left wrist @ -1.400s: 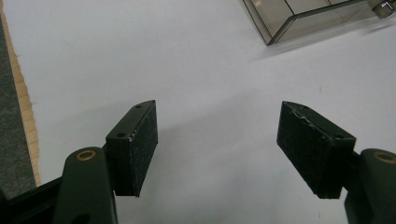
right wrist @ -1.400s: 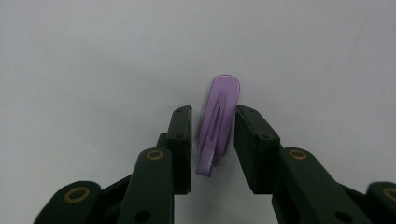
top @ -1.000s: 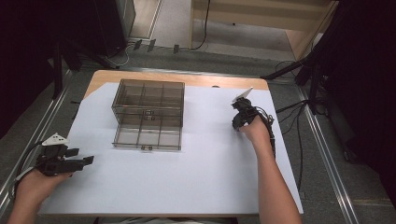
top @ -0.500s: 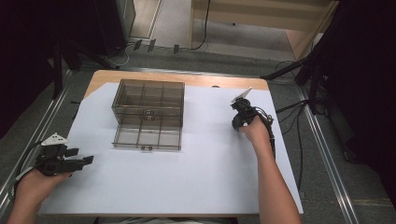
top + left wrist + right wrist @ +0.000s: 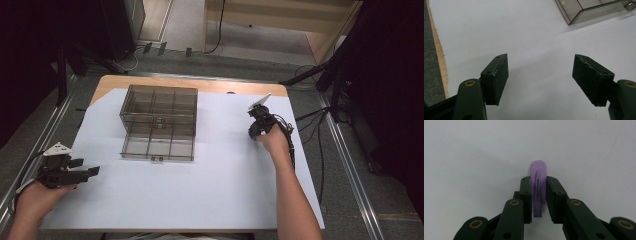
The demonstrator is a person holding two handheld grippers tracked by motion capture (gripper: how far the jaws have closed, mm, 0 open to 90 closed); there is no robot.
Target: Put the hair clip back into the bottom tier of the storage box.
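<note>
My right gripper (image 5: 539, 188) is shut on a small flat purple plastic piece (image 5: 538, 168) with a rounded tip and a slit down its middle. The piece is held just over the white sheet. In the high view this right gripper (image 5: 253, 132) points down at the sheet, right of a smoky clear compartment box (image 5: 159, 122). My left gripper (image 5: 540, 77) is open with nothing between its pads, low over the sheet. It sits at the table's front left (image 5: 91, 171), and a corner of the box (image 5: 584, 7) lies ahead of it.
A white sheet (image 5: 210, 190) covers most of the wooden table (image 5: 200, 84). The box has several compartments and small latches on its front side. Cables and dark stands lie on the floor to the right of the table.
</note>
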